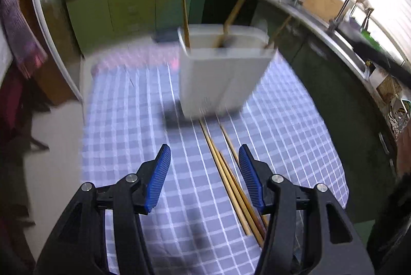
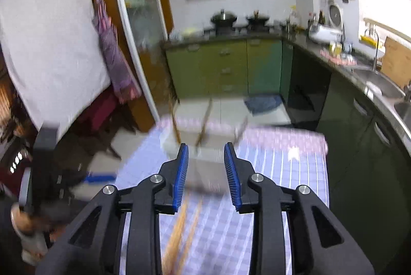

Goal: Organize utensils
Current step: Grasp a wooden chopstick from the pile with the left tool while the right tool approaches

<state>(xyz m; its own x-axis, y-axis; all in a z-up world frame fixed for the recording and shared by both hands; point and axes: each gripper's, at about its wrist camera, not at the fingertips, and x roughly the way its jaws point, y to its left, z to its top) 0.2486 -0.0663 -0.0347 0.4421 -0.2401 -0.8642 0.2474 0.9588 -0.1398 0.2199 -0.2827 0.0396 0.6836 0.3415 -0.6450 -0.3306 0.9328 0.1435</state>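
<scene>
A white rectangular utensil holder (image 1: 221, 69) stands on the blue checked tablecloth (image 1: 128, 120) with three wooden chopsticks (image 1: 185, 18) sticking out of it. Several more wooden chopsticks (image 1: 231, 180) lie flat on the cloth in front of it. My left gripper (image 1: 205, 172) is open and empty above the cloth, with the lying chopsticks running between its fingers toward the right one. My right gripper (image 2: 205, 172) is open and empty, above blurred lying chopsticks (image 2: 185, 228), with the holder (image 2: 205, 144) blurred just beyond its tips.
The table ends at the left with floor (image 1: 59, 133) beyond. Green kitchen cabinets (image 2: 223, 66) with pots on the stove stand behind. A counter with a sink (image 1: 354, 43) runs along the right. A purple cloth (image 2: 113, 56) hangs at the left.
</scene>
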